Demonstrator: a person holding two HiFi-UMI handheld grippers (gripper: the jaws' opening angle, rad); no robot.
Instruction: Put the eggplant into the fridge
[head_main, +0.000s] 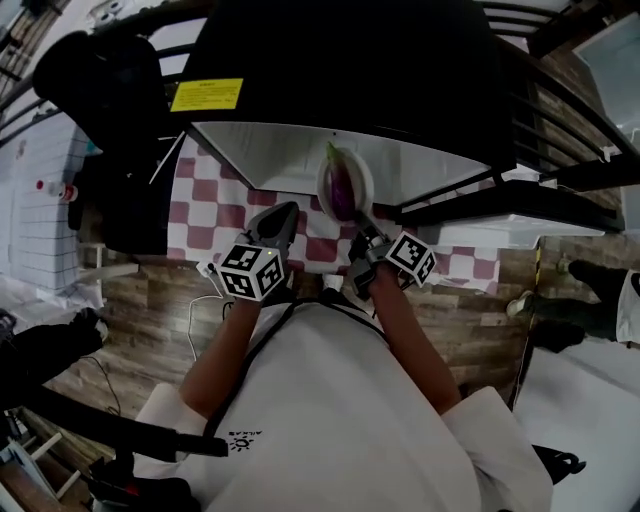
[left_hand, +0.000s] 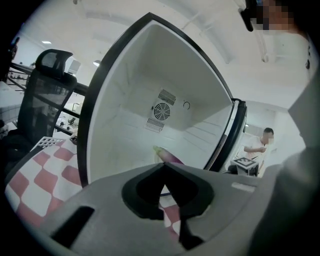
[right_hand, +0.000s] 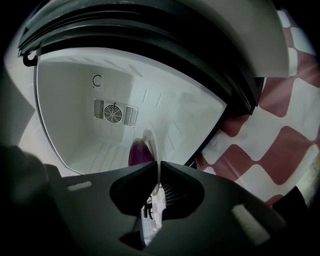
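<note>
Your right gripper (right_hand: 158, 167) is clamped narrow on the rim of a white plate (right_hand: 150, 142). In the right gripper view the rim runs edge-on between the two jaws. The eggplant (head_main: 342, 185) lies on that plate, purple, with its green stem end pointing away from you. Nothing else touches it.

From the head view the plate hangs at the mouth of the open fridge (head_main: 340, 60). Its far part is over the white interior and its near edge is over the red-and-white checked cloth (head_main: 210, 200) that covers the worktop. I cannot tell whether the plate rests on the fridge floor or is held clear of it.

The fridge is black outside and white inside. A round fan vent (left_hand: 161, 111) sits on its back wall, and its door (left_hand: 235, 135) stands open on the right side.

Your left gripper (left_hand: 162, 167) is just left of the plate and points into the same opening. Its jaws are closed tip to tip with nothing between them, and it touches neither the plate nor the eggplant.

A black office chair (left_hand: 45, 95) stands to the left of the fridge. A person (left_hand: 260, 145) is in the background beyond the door.
</note>
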